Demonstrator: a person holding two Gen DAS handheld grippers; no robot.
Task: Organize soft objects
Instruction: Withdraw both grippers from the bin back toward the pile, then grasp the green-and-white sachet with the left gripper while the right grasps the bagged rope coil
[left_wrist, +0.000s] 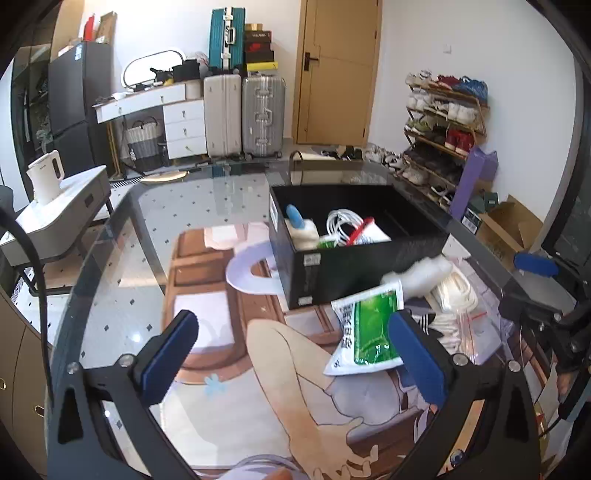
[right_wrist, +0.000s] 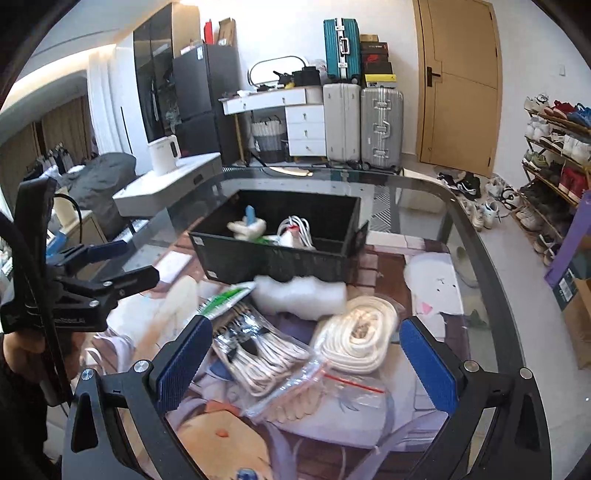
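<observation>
A black box on the glass table holds a white plush with a blue part, white cables and a white packet. In front of it lie a green-and-white packet, a white fluffy piece, a coiled white rope and a clear zip bag of white cords. My left gripper is open and empty, its right finger beside the green packet. My right gripper is open and empty, above the zip bag and rope.
A printed mat covers the glass table. The left gripper also shows at the left of the right wrist view. Suitcases, a drawer unit, a door and a shoe rack stand beyond the table.
</observation>
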